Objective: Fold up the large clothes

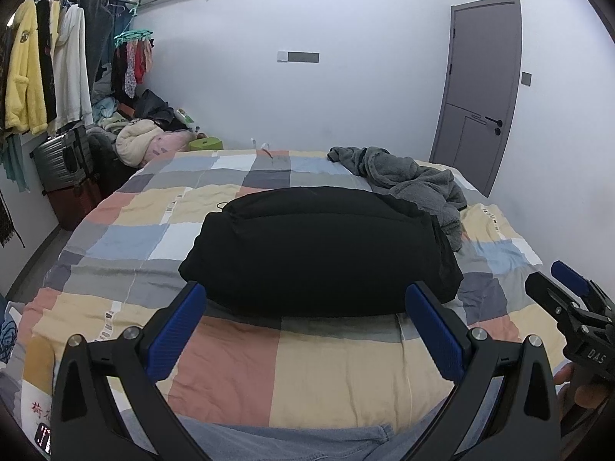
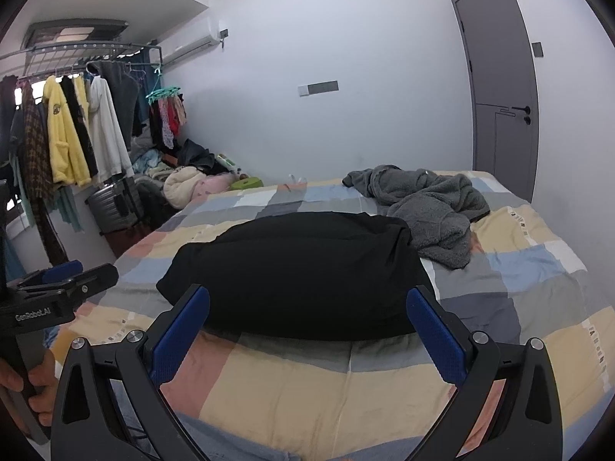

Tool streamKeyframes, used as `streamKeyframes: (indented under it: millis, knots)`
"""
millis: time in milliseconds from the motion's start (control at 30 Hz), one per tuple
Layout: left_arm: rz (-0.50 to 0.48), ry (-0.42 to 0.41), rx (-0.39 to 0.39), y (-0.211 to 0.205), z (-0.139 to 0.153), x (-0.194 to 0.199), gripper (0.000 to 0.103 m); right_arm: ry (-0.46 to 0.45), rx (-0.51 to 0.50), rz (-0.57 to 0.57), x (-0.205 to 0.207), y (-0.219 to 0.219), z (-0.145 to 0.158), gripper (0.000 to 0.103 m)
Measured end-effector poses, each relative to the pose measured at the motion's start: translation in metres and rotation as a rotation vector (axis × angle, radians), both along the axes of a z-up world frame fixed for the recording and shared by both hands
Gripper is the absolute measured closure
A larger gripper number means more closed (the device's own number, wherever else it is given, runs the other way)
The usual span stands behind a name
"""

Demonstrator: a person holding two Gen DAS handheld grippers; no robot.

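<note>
Black garment (image 1: 319, 246) lies mid-frame on the bed (image 1: 346, 365), already gathered into a compact, thick rectangular bundle with its near edge tucked and even; by the look of it this piece is folded, or close to it, though I cannot tell whether one more fold is meant. Behind it, toward the upper right, a grey fleece (image 1: 419, 180) sprawls in a loose, crumpled heap, plainly not yet folded, so the job seems roughly half done with that piece left. Left gripper (image 1: 305, 330) hovers at the bottom of its frame just short of the bundle, jaws spread and holding nothing. Right gripper (image 2: 307, 332) sits likewise in its own view, jaws wide apart and empty. More clothes hang on a rack (image 1: 57, 50) at upper left.
</note>
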State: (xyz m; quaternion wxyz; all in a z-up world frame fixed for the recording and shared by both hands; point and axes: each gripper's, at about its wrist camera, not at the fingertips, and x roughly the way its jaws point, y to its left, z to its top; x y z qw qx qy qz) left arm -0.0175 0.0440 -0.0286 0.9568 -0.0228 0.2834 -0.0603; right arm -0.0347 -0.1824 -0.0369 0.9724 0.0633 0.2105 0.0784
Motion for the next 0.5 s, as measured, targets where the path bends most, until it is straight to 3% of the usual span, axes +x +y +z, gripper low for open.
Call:
streamKeyframes:
  millis: [500]
  knots:
    - [0.017, -0.015, 0.002, 0.0013, 0.0002, -0.0027, 0.0, -0.01, -0.012, -0.01, -0.0057, 0.0069, 0.0035, 0.0]
